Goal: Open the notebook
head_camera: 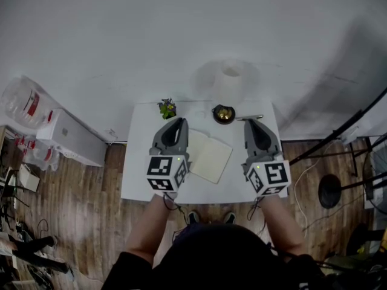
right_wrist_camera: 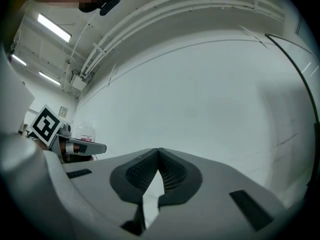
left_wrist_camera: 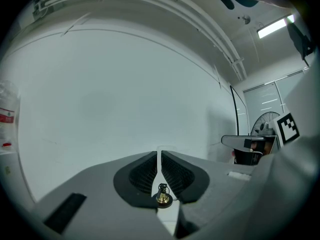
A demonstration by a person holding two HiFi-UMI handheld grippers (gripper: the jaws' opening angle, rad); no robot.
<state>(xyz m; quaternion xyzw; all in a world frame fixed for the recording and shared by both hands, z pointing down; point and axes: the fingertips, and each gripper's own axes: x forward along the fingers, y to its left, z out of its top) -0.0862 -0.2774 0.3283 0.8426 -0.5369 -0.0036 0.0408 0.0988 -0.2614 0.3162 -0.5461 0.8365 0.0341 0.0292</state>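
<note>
The person holds both tools above a white desk (head_camera: 140,168), each one pointing level toward the pale wall behind it. The left tool (head_camera: 179,121) has its jaws almost together, with only a thin slit between the ribbed pads, and it grips nothing. In the left gripper view a small golden bell (left_wrist_camera: 162,196) shows low in the gap between the jaws, but it stands on the desk beyond them and the pads do not touch it. The right tool (head_camera: 254,123) is closed completely: in the right gripper view its pad tips meet in a point and there is nothing between them. The notebook (head_camera: 210,156) lies on the desk between the two tools, near the middle, and it is already open, with pale blank pages facing up. It is turned a little against the desk edge, and its left part is hidden behind the left tool. At the far edge of the desk stand a small potted plant (head_camera: 167,107) to the left and the bell on its dark round base to the right. Just beside the bell lies a thin thing like a pen (head_camera: 249,118). The desk stands on a wooden floor (head_camera: 84,198), and the person's shoes show under its near edge.
</note>
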